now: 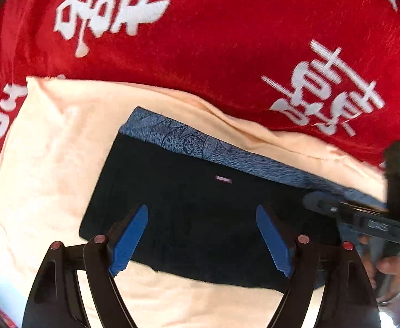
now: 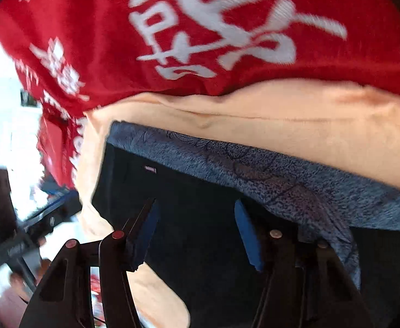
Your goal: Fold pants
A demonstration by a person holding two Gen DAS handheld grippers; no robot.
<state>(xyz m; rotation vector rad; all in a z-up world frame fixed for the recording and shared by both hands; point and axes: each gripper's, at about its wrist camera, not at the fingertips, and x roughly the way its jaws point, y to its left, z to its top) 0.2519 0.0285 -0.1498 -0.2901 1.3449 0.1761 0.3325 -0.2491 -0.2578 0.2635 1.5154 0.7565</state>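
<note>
The dark navy pants [image 1: 200, 207] lie folded in a compact rectangle on a peach cloth [image 1: 49, 164], with a blue patterned band [image 1: 189, 139] along the far edge. My left gripper [image 1: 202, 239] hovers open over the near part of the pants, its blue pads spread wide. My right gripper [image 2: 196, 232] is open above the same pants [image 2: 200, 191], close to the blue patterned band [image 2: 254, 164]; it also shows at the right edge of the left wrist view [image 1: 364, 218]. Neither holds fabric.
A red cloth with white characters [image 1: 227, 41] covers the surface beyond the peach cloth [image 2: 282, 114]. In the right wrist view the table edge, bright floor and dark equipment [image 2: 8, 218] lie to the left.
</note>
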